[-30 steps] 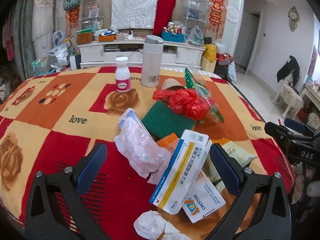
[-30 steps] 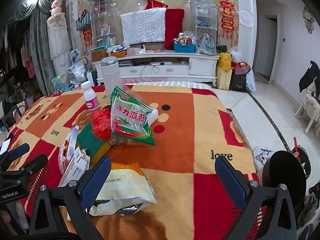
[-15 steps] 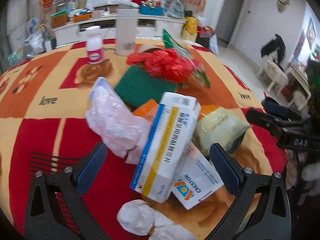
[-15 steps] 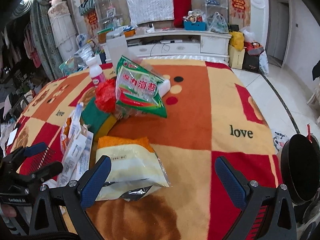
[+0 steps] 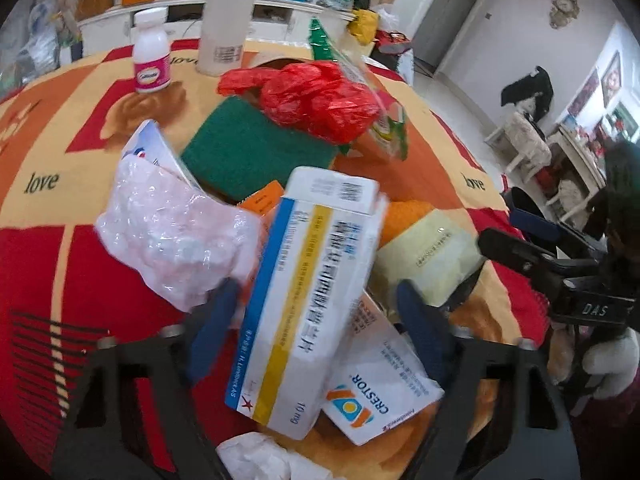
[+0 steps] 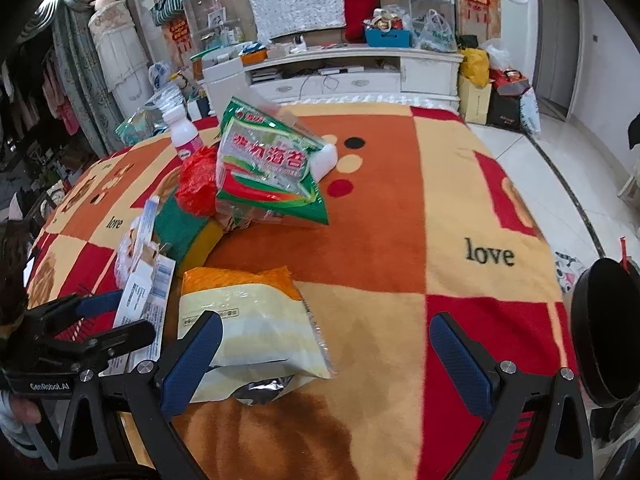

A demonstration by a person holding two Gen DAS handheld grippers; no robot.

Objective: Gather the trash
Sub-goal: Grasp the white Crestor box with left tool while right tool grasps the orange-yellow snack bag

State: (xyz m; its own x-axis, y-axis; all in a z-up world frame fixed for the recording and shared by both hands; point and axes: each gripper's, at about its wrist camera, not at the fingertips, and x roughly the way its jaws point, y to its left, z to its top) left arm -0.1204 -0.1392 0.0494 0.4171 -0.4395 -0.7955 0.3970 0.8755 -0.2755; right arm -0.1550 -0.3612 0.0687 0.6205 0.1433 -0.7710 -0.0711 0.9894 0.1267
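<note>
Grab under way: left gripper [image 5: 316, 320] has just been closing around the medicine box [image 5: 308, 292], not yet clamped; right gripper [image 6: 324, 356] hangs released. Next, squeeze firm.

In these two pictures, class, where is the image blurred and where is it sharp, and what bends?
Left wrist view: left gripper smeared, medicine box print soft. Right wrist view: right gripper and green snack bag crisp. Both views curve at the edges, with dark corners.

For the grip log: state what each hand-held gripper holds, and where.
Nothing yet. Left hand-held gripper has just been closing around the white medicine box, pads short of its long sides. Right hand-held gripper is open above the yellow bag.
</note>
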